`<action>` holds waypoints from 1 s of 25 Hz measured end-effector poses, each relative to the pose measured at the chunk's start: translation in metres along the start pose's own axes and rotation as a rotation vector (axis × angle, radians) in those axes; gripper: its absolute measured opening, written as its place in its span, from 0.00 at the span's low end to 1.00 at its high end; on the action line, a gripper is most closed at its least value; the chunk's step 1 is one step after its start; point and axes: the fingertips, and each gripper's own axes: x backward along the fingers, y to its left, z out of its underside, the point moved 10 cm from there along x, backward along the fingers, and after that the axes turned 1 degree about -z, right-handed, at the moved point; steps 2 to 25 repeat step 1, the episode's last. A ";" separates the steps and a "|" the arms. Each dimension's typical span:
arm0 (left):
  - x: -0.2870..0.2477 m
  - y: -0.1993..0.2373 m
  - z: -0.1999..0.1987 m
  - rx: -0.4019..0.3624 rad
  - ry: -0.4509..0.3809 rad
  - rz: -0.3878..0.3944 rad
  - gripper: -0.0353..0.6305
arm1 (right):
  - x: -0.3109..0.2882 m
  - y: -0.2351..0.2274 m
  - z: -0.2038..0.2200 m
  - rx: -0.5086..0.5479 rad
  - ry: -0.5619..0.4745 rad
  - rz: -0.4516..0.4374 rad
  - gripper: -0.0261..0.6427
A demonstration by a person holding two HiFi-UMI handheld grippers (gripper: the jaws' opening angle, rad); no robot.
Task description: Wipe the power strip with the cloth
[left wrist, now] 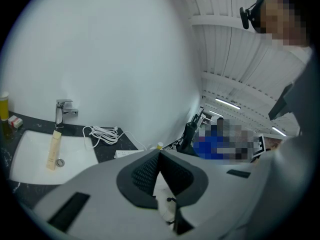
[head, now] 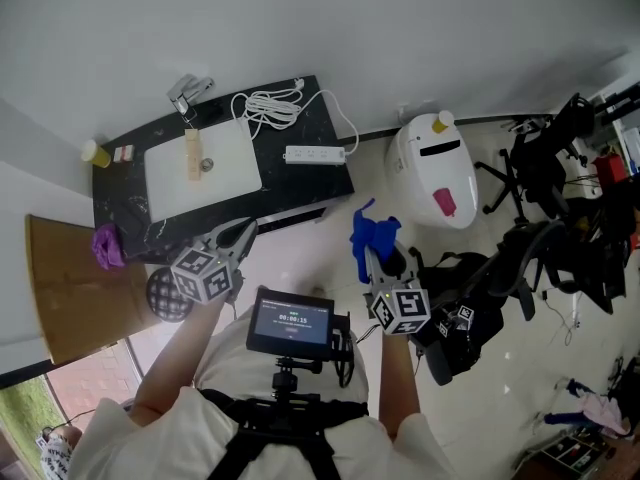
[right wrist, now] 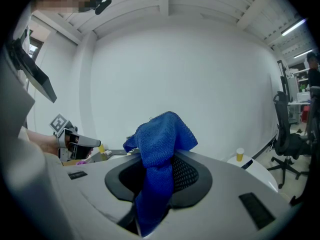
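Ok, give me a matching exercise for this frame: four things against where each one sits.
Things:
1 blue cloth
2 power strip
3 beige tube
4 faucet

Places:
A lying in the sink basin
B at the basin's back edge
C gripped in the right tongs
D on the countertop, right of the basin

Pairs: 1-C, 2-D, 3-A, 4-B

Office-type room holds a washstand: black stone-look counter, white rectangular basin, chrome tap at upper left; black wheeled office chairs at right.
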 end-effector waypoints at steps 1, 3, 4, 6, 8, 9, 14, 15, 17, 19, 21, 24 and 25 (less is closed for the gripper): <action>0.000 0.001 0.000 0.001 -0.001 0.000 0.05 | 0.000 0.000 0.000 0.001 -0.001 0.000 0.19; 0.000 0.001 0.000 0.001 -0.001 0.000 0.05 | 0.000 0.000 0.000 0.001 -0.001 0.000 0.19; 0.000 0.001 0.000 0.001 -0.001 0.000 0.05 | 0.000 0.000 0.000 0.001 -0.001 0.000 0.19; 0.000 0.001 0.000 0.001 -0.001 0.000 0.05 | 0.000 0.000 0.000 0.001 -0.001 0.000 0.19; 0.000 0.001 0.000 0.001 -0.001 0.000 0.05 | 0.000 0.000 0.000 0.001 -0.001 0.000 0.19; 0.000 0.001 0.000 0.001 -0.001 0.000 0.05 | 0.000 0.000 0.000 0.001 -0.001 0.000 0.19; 0.000 0.001 0.000 0.001 -0.001 0.000 0.05 | 0.000 0.000 0.000 0.001 -0.001 0.000 0.19; 0.000 0.001 0.000 0.001 -0.001 0.000 0.05 | 0.000 0.000 0.000 0.001 -0.001 0.000 0.19; 0.000 0.001 0.000 0.001 -0.001 0.000 0.05 | 0.000 0.000 0.000 0.001 -0.001 0.000 0.19; 0.000 0.001 0.000 0.001 -0.001 0.000 0.05 | 0.000 0.000 0.000 0.001 -0.001 0.000 0.19; 0.000 0.001 0.000 0.001 -0.001 0.000 0.05 | 0.000 0.000 0.000 0.001 -0.001 0.000 0.19; 0.000 0.001 0.000 0.001 -0.001 0.000 0.05 | 0.000 0.000 0.000 0.001 -0.001 0.000 0.19; 0.000 0.001 0.000 0.001 -0.001 0.000 0.05 | 0.000 0.000 0.000 0.001 -0.001 0.000 0.19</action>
